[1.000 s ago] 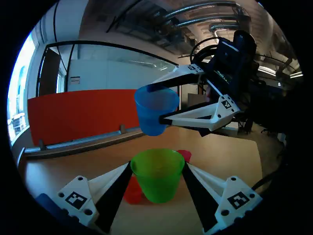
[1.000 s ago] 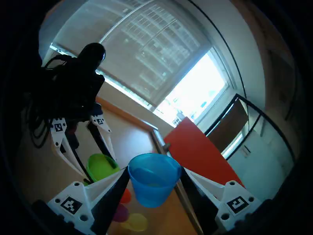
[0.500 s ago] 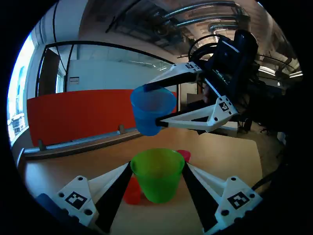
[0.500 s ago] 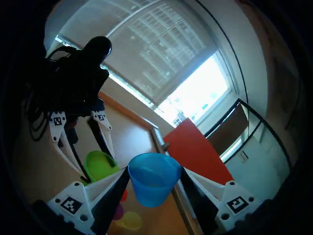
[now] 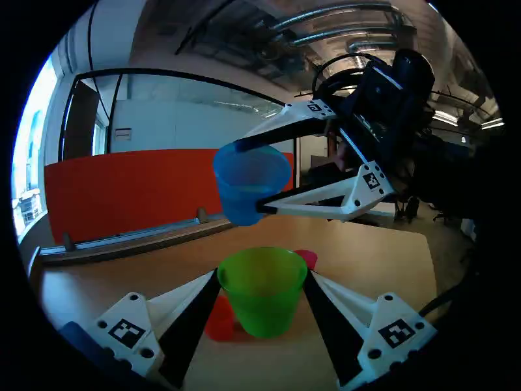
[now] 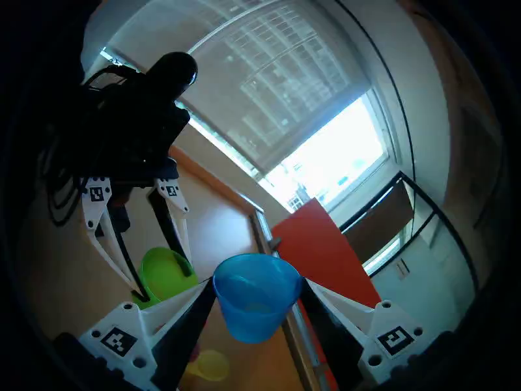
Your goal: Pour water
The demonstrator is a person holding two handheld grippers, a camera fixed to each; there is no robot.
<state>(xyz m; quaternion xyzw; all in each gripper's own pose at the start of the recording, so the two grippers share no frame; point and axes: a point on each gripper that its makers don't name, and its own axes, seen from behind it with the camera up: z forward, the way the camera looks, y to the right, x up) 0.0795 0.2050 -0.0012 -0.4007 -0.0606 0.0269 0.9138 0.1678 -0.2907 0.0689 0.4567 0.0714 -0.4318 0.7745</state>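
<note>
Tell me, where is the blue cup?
In the left gripper view, the blue cup is held in the right tool, up above the green cup, before the orange wall.

I see white triangular fingers [image 5: 166, 313] with black inner faces on my left tongs [image 5: 260, 277], each bearing a square black-and-white marker [image 5: 127, 332] beside small screw holes [image 5: 134, 298], and a black cable [image 5: 446, 298] behind. My right tongs [image 6: 257, 287] match, under a bulky black body [image 5: 391, 98] with looping cables [image 5: 323, 68].
</note>
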